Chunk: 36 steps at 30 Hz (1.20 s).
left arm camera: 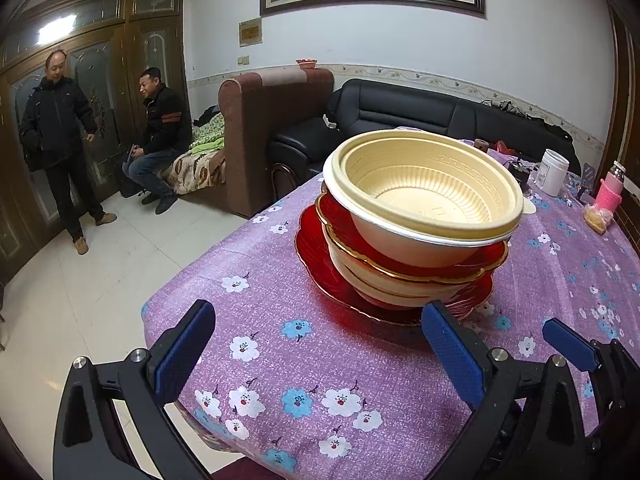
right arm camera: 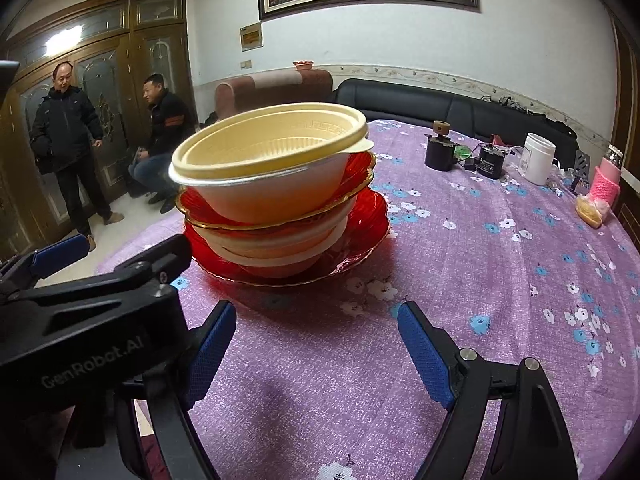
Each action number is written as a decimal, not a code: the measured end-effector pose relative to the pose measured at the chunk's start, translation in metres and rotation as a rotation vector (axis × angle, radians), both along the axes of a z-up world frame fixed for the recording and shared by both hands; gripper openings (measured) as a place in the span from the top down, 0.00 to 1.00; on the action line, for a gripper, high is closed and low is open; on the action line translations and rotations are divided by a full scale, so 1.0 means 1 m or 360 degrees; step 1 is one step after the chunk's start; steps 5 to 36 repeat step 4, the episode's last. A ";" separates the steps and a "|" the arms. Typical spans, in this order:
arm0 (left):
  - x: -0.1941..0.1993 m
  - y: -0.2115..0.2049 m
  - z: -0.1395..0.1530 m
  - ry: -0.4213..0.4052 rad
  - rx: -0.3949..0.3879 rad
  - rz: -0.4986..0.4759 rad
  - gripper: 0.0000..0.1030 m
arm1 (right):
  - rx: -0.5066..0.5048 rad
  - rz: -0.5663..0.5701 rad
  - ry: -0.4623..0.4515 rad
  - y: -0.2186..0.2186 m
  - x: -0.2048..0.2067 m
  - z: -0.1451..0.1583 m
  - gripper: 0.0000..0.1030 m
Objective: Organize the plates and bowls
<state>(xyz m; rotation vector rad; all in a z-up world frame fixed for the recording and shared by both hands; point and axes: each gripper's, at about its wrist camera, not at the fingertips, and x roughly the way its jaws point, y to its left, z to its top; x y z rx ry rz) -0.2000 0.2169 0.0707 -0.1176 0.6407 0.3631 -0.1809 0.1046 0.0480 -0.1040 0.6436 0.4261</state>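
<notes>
Left wrist view. Left tool — fingers spread wide apart, nothing between them, poised over the near edge of the bench, which wore a purple flowered cloth. Stack — stood on the bench just beyond the tool's right finger. From the base up: a red plate, cream bowls, a red gold-rimmed dish, a cream bowl on top, tilted. Right tool — one blue pad showed at the right edge, beside the stack. Far right of the bench: a white jar and a pink bottle. Behind: a black sofa, a brown armchair, one person standing by the doors, another seated.

Right wrist view. Right tool — fingers wide apart, holding nothing, bare cloth between them. The stack stood beyond, left of centre, touched by neither tool. The top bowl leaned on the red dish; the red plate sat lowest. The left tool crossed the lower left, just beside the stack. Far side of the bench: a dark round device, a black box, the white jar, the pink bottle.
</notes>
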 end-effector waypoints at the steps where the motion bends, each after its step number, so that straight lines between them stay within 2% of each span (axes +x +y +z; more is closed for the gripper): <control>1: 0.000 -0.001 0.000 0.0004 0.0001 0.0004 0.00 | 0.0010 -0.0001 0.0002 -0.001 0.000 0.001 0.16; 4: 0.001 -0.005 0.001 0.0011 0.0005 0.0011 0.00 | 0.0050 -0.0008 0.0022 -0.007 0.002 0.002 0.16; 36: 0.001 -0.005 0.001 0.0011 0.0005 0.0011 0.00 | 0.0050 -0.0008 0.0022 -0.007 0.002 0.002 0.16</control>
